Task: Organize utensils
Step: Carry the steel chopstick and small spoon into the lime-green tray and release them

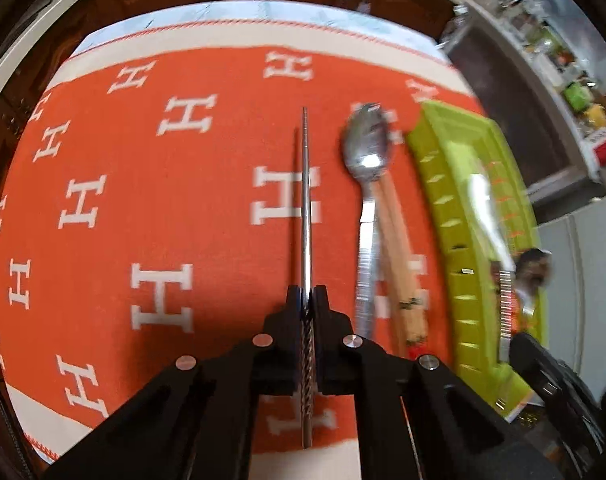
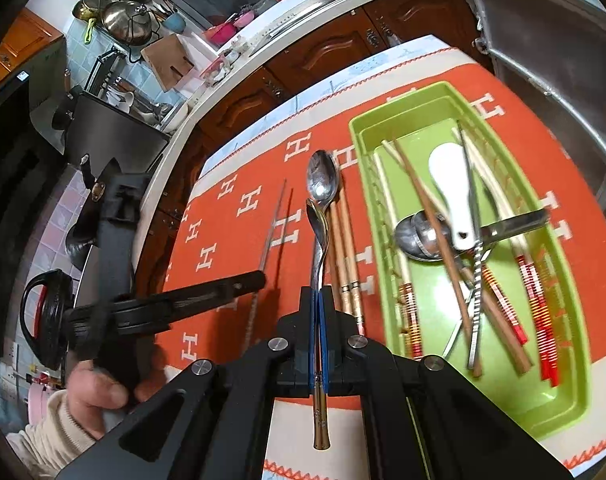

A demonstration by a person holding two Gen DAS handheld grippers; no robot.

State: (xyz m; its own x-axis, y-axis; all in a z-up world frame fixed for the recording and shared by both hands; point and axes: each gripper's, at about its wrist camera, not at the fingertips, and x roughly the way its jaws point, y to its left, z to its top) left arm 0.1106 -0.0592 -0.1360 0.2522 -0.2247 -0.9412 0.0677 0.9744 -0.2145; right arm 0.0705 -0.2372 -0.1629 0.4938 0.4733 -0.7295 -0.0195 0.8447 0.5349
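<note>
Clamping a metal chopstick (image 1: pixel 307 208) in the left gripper (image 1: pixel 307 300), jaws tight, tip toward 12 o'clock over the orange tabletop (image 1: pixel 143 184). Pinching a gold-handled spoon (image 2: pixel 318 248) in the right gripper (image 2: pixel 318 300). Green tray (image 2: pixel 559 396) of utensils at 3 o'clock.

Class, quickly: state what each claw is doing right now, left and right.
Left claw: closed on a thin metal chopstick.
Right claw: closed on a small gold-handled metal spoon.
</note>
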